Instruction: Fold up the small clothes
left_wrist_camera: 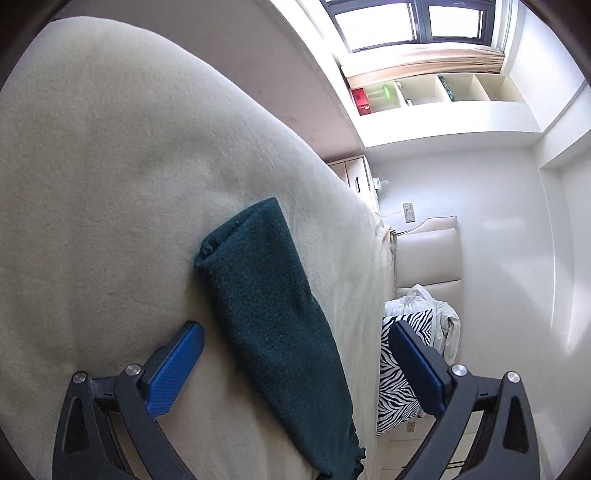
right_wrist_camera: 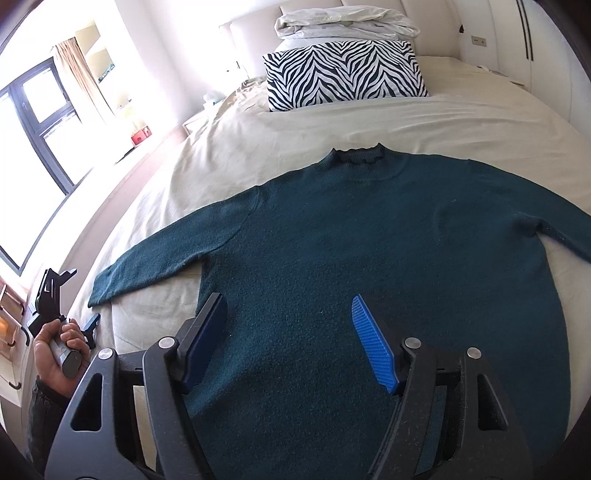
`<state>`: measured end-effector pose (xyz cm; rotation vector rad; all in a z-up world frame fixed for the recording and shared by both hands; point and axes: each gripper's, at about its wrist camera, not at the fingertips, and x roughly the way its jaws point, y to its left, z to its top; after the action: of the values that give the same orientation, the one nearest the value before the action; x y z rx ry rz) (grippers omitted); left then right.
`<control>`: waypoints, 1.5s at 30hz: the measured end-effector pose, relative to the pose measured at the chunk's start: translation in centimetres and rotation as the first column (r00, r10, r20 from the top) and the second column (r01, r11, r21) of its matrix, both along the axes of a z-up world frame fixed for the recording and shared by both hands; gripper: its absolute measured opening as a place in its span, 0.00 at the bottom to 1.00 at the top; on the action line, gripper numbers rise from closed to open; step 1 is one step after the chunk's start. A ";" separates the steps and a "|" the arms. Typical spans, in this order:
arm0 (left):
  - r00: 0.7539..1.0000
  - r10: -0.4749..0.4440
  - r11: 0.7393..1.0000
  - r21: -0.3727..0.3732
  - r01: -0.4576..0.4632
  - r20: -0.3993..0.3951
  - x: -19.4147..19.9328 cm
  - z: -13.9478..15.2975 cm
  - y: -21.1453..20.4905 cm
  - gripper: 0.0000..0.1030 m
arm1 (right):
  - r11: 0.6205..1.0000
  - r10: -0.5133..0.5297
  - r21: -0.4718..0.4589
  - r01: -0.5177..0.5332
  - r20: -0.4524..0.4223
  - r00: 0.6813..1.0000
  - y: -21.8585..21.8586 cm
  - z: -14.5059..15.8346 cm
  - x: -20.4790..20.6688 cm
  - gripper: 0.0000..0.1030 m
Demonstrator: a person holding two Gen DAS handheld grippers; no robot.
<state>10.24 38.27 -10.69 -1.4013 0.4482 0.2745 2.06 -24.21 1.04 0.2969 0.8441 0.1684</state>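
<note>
A dark green sweater (right_wrist_camera: pixel 369 229) lies flat and face up on the cream bed sheet (right_wrist_camera: pixel 295 125), collar (right_wrist_camera: pixel 356 155) toward the pillows and both sleeves spread out. My right gripper (right_wrist_camera: pixel 287 298) hovers open over the sweater's lower body, and its blue pads are not pinching the knit. In the left wrist view the sweater's left sleeve (left_wrist_camera: pixel 266 314) runs between my left gripper's (left_wrist_camera: pixel 293 326) wide-open jaws, with the cuff (left_wrist_camera: pixel 236 236) ahead of them. The pads stand apart from the cloth. In the right wrist view a hand (right_wrist_camera: pixel 59 350) holds the left gripper (right_wrist_camera: pixel 51 295) beside the bed's left edge, near the cuff.
A zebra-print pillow (right_wrist_camera: pixel 343 74) and a folded white duvet (right_wrist_camera: pixel 343 22) sit at the head of the bed. A window (right_wrist_camera: pixel 37 110) and shelves stand along the left wall. The bed's left edge (right_wrist_camera: pixel 110 236) runs close to the sleeve.
</note>
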 end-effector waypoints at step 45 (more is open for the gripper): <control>0.656 -0.651 0.220 0.733 0.644 -0.381 5.6 2.1 -37.9 0.74 | 0.751 0.347 0.659 -0.035 -0.349 0.871 -2.1 -14.2 20.1 0.07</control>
<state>15.80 0.40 -8.57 -0.1462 0.7431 -0.2333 22.18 -26.28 -13.19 0.9225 1.2776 0.6150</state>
